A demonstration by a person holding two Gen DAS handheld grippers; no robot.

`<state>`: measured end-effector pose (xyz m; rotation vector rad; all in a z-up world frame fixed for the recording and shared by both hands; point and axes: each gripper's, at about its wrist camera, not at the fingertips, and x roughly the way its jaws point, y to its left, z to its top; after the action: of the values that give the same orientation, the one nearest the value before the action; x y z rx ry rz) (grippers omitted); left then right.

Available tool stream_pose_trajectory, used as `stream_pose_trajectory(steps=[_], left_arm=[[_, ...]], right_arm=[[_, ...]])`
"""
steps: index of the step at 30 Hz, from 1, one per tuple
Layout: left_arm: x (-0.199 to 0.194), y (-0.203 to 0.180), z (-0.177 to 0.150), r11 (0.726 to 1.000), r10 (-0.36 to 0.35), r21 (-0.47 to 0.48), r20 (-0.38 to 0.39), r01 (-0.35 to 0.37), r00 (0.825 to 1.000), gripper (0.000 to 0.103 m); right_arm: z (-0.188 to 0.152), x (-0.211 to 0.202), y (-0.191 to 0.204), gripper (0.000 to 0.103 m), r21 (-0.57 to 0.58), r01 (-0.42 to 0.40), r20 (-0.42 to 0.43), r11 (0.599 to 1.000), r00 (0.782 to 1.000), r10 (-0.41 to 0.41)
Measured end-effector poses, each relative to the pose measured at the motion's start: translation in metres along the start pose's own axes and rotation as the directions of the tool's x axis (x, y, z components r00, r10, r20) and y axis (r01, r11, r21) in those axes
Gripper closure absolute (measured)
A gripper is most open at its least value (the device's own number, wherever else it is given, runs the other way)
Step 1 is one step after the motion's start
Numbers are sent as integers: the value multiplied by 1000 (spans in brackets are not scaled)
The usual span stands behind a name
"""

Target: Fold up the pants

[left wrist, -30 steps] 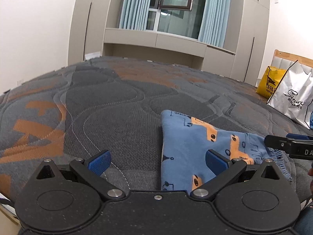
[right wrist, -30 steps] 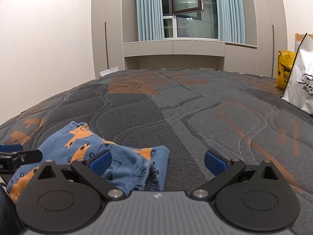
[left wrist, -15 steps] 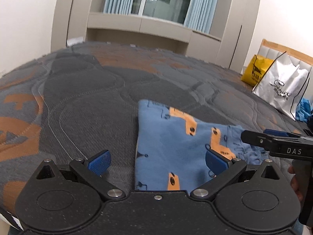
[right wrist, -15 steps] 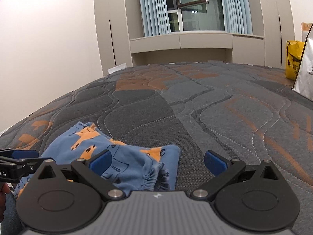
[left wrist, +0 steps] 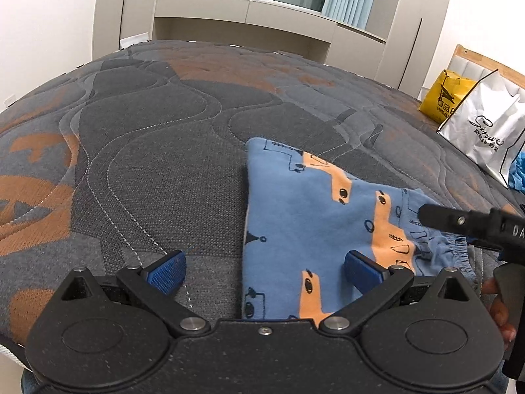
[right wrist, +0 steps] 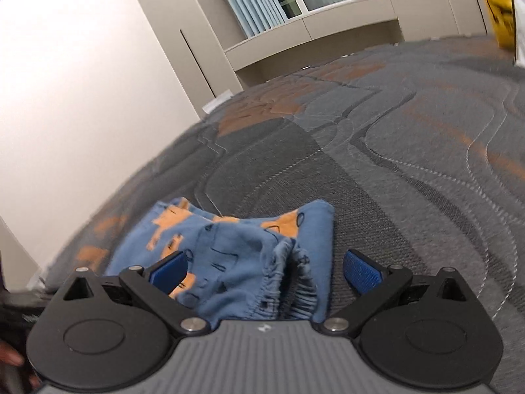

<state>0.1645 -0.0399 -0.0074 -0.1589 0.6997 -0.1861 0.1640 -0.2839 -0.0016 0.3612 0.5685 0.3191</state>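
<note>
Pants [left wrist: 315, 226] lie folded into a compact blue and orange bundle on the bed [left wrist: 164, 151], just ahead of both my tools. My left tool [left wrist: 264, 271] hangs released over the bundle's near left edge, its right finger above the cloth, its left finger over bare quilt. Over the last second it has tipped downward, so the bundle now sits fuller in its view. My right tool [right wrist: 264, 271] is released too, and has swung and rolled closer, so the gathered waistband [right wrist: 288, 282] now lies between its fingers. I judge the folding nearly done, with the waistband end still bunched and likely wanting a last press or tuck
</note>
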Motion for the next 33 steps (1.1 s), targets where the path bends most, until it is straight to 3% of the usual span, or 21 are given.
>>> stream_pose_trajectory(steps=[5, 12, 17, 20, 22, 27, 33], left_arm=[[0, 1, 0, 1000, -4, -2, -1, 4, 1000, 1], [-2, 2, -1, 1000, -24, -13, 0, 24, 1000, 1], [-14, 13, -4, 984, -162, -67, 55, 166, 985, 4], [-15, 15, -5, 981, -170, -80, 63, 175, 983, 12], [-13, 17, -5, 981, -169, -89, 49, 173, 984, 23], [-12, 19, -4, 983, -152, -100, 38, 156, 988, 39], [-9, 24, -6, 984, -149, -98, 34, 151, 988, 51]], right_arm=[[-1, -4, -1, 7, 31, 9, 17, 999, 1000, -9], [-5, -5, -3, 28, 50, 20, 33, 999, 999, -22], [-9, -9, -8, 34, 73, 18, 48, 997, 999, -21], [-9, -9, -6, 35, 66, 26, 53, 997, 998, -30], [-10, -7, -4, 41, 61, 34, 56, 998, 998, -38], [-13, -12, -7, 50, 96, 18, 71, 995, 997, -25], [-18, -15, -17, 59, 163, -11, 96, 987, 995, -5]])
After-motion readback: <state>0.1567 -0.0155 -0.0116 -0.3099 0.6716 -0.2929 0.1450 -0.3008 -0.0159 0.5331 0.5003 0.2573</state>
